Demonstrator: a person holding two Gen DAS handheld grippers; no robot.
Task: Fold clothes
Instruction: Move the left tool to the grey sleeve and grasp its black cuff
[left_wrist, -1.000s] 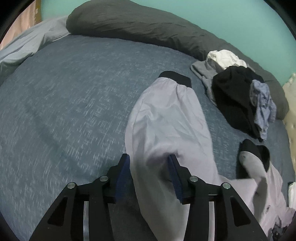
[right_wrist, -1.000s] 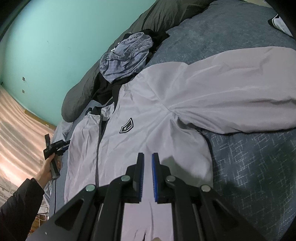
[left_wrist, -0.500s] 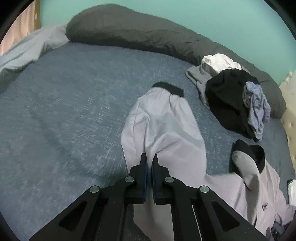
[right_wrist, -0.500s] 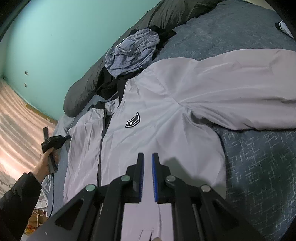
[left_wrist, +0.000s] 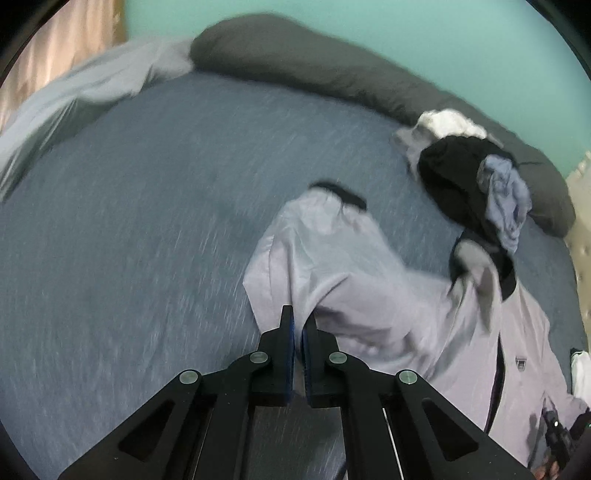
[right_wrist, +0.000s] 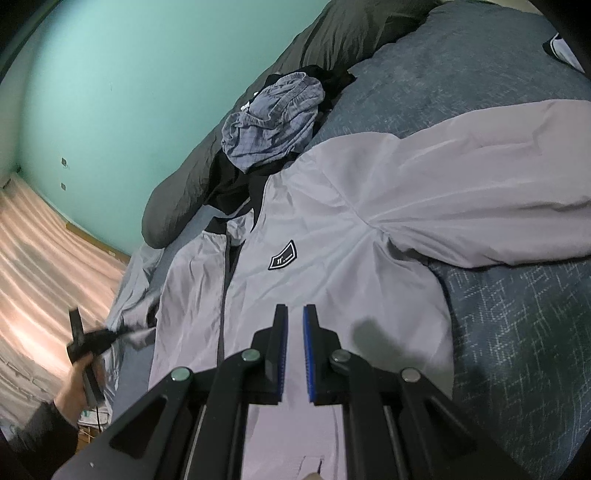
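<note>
A pale lilac jacket (right_wrist: 332, 240) with a black chest badge lies face up on the blue bed sheet (left_wrist: 129, 221). My left gripper (left_wrist: 297, 325) is shut on a fold of its left sleeve (left_wrist: 325, 258), which is lifted off the sheet. The sleeve's black cuff (left_wrist: 343, 195) trails at the far end. In the right wrist view the left gripper (right_wrist: 88, 343) shows at the jacket's left side, held by a hand. My right gripper (right_wrist: 293, 332) is shut to a narrow slit over the jacket's lower front. I see no fabric pinched in it. The right sleeve (right_wrist: 480, 184) lies spread out to the right.
A heap of clothes (left_wrist: 465, 177), black, white and blue checked, lies beyond the jacket's collar. A long dark grey pillow (left_wrist: 295, 55) runs along the turquoise wall. A light grey blanket (left_wrist: 74, 99) is bunched at the far left. Wooden floor (right_wrist: 44, 258) lies beside the bed.
My left gripper closed on the sleeve, then lifted and drew it towards the jacket's body, so the sleeve now bunches. The right gripper has stayed where it was.
</note>
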